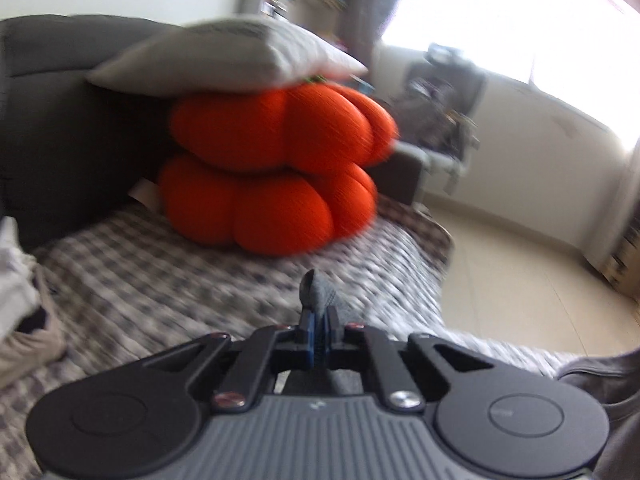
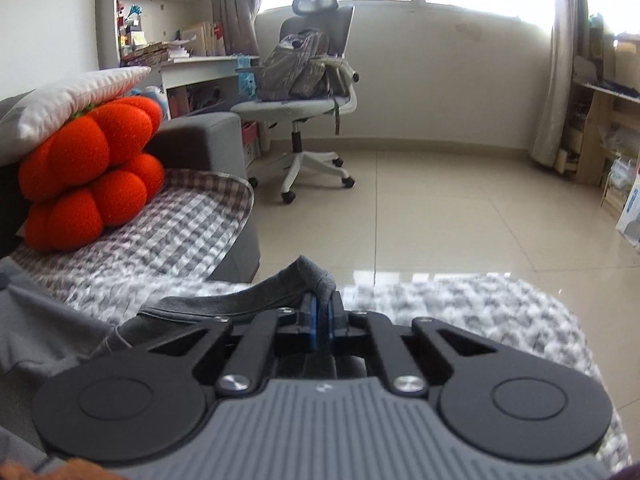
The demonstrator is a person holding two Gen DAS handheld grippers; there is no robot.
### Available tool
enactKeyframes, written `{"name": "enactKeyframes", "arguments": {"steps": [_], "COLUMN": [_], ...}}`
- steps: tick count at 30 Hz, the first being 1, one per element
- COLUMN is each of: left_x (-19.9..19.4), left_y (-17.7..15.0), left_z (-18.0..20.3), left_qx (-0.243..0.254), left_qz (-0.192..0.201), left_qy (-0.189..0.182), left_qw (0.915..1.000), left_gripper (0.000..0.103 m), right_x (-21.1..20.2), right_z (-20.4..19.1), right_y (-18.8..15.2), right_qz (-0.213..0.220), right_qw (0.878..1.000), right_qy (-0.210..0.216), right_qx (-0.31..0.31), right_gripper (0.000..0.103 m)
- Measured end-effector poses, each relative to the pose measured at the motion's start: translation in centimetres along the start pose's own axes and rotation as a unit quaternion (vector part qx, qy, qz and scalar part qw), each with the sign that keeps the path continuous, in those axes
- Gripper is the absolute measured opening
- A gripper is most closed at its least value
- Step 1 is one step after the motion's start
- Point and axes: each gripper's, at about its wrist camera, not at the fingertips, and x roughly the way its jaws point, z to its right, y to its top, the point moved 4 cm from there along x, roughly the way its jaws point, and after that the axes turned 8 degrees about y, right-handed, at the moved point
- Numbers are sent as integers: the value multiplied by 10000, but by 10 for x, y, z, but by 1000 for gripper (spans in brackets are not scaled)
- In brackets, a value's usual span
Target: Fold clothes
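Observation:
A grey garment is pinched by both grippers above a sofa. In the left wrist view my left gripper [image 1: 319,322] is shut on a corner of the grey garment [image 1: 318,292], which pokes up between the blue pads; more of it hangs at the lower right. In the right wrist view my right gripper [image 2: 320,312] is shut on another edge of the grey garment [image 2: 248,298], whose cloth trails left and down toward the lower left corner. The rest of the garment is hidden under the gripper bodies.
A checked grey-and-white sofa cover [image 1: 160,280] lies below. Two stacked orange cushions [image 1: 276,168] with a white pillow [image 1: 224,56] on top sit against the dark sofa back. Other clothes [image 1: 20,300] lie at left. An office chair [image 2: 308,92], desk and tiled floor [image 2: 460,208] lie beyond.

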Motion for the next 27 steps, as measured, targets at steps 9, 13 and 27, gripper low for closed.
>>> {"name": "enactKeyframes", "arguments": {"steps": [9, 13, 27], "left_x": [5, 4, 52], "left_y": [10, 8, -23], "left_z": [-42, -52, -57], "left_qx": [-540, -563, -263], "left_qz": [450, 682, -161], "left_qy": [913, 1135, 1194], "left_qw": [9933, 9896, 9924], "left_gripper": [4, 4, 5], "right_x": [39, 51, 109], "right_z": [-11, -27, -36], "right_y": [17, 18, -3], "right_qz": [160, 273, -259], "right_qw": [9997, 9992, 9975], "right_qy": [-120, -119, -308], "right_qx": [-114, -264, -578], "right_gripper": [5, 5, 5]}}
